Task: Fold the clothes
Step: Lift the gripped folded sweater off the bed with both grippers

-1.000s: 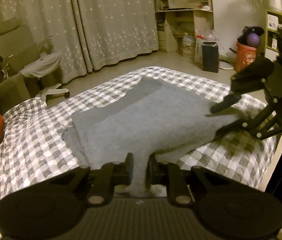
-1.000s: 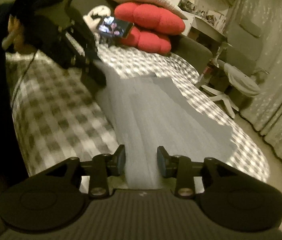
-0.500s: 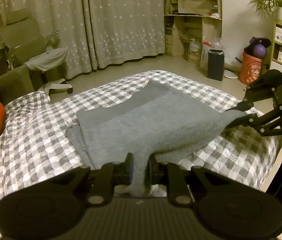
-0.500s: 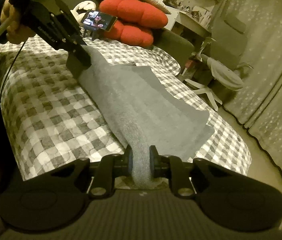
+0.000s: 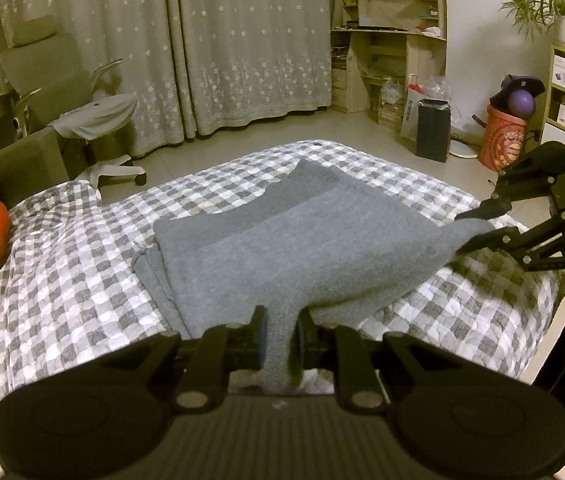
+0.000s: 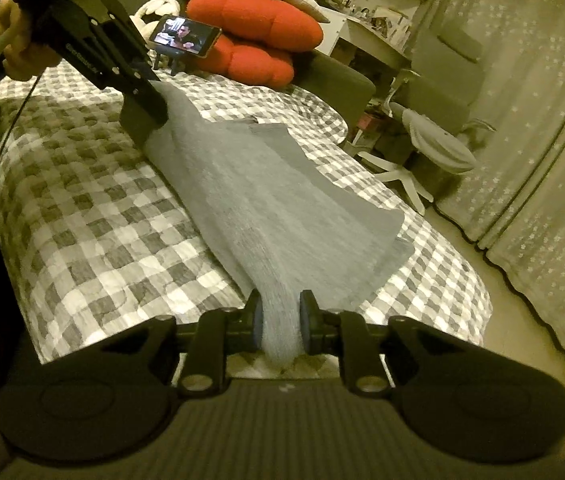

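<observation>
Nearest, the left gripper (image 5: 280, 338) has its fingers clenched on a bunched corner of the grey garment (image 5: 302, 248), and the right gripper (image 6: 280, 326) has another corner bunched between its fingers, which are easing apart a little though the pads press the cloth. The garment hangs taut between the two and spreads out, partly folded in layers, over the checked bedspread (image 5: 82, 280). Its near edge lies close to the bed's near side, where the spread drops out of sight below the grippers; checked cloth lies bare to either side of it and beyond its far edge. In the right view a hand (image 6: 18, 52) grips the left tool's handle, the arm cut off at the frame. Further back, red cushions (image 6: 258, 40) and a phone (image 6: 186, 36) propped up with a lit screen sit at the head of the bed. Past the far side, bare floor runs to an office chair (image 5: 94, 120) and the starred curtains (image 5: 202, 48); shelves in the corner are too cluttered to read.
</observation>
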### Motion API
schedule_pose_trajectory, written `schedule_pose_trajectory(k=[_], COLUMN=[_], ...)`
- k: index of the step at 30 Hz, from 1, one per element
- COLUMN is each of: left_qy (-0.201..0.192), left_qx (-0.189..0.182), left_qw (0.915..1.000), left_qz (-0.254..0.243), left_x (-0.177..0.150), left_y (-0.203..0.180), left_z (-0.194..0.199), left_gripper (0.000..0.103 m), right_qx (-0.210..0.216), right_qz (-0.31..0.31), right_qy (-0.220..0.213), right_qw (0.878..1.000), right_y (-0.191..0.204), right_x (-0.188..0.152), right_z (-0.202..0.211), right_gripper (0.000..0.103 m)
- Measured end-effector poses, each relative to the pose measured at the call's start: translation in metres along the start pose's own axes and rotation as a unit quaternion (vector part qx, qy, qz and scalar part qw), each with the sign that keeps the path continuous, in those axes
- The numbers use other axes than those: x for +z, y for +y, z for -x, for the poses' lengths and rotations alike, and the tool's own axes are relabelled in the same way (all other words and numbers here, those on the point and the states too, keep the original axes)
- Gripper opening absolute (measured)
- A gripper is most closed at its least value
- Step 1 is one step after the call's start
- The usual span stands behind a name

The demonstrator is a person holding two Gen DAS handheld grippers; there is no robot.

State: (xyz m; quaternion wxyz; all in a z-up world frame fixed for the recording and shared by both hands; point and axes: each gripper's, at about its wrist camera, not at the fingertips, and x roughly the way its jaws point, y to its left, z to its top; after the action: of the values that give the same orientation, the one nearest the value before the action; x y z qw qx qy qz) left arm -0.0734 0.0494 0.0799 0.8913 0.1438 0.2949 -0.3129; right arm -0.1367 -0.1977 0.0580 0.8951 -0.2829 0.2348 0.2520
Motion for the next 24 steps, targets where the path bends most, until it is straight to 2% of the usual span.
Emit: schedule_pose_trajectory(k=[6,16,24], left_qy=[0.000,-0.004,-0.014], left_qx=[0.002,-0.001,-0.002], left_qw=[1.0000,1.0000,0.9998], left_qz=[0.003,0.009,0.012], left_x=[0.000,0.000,0.002], left_y=[0.000,0.002,0.003], left_z=[0.000,0.003,0.008], left_gripper=[0.015,0.015,0.015], right_qx=[-0.004,-0.004,-0.006], right_qz=[-0.007,-0.020,-0.041], right_qy=[-0.003,-0.018,-0.041], right_qw=[1.000,1.000,0.998], right_y=[-0.003,-0.006,-0.012], right_x=[0.000,0.000,0.002], right_z=[0.001,0.008,0.015], right_gripper=[0.021,0.016,0.015])
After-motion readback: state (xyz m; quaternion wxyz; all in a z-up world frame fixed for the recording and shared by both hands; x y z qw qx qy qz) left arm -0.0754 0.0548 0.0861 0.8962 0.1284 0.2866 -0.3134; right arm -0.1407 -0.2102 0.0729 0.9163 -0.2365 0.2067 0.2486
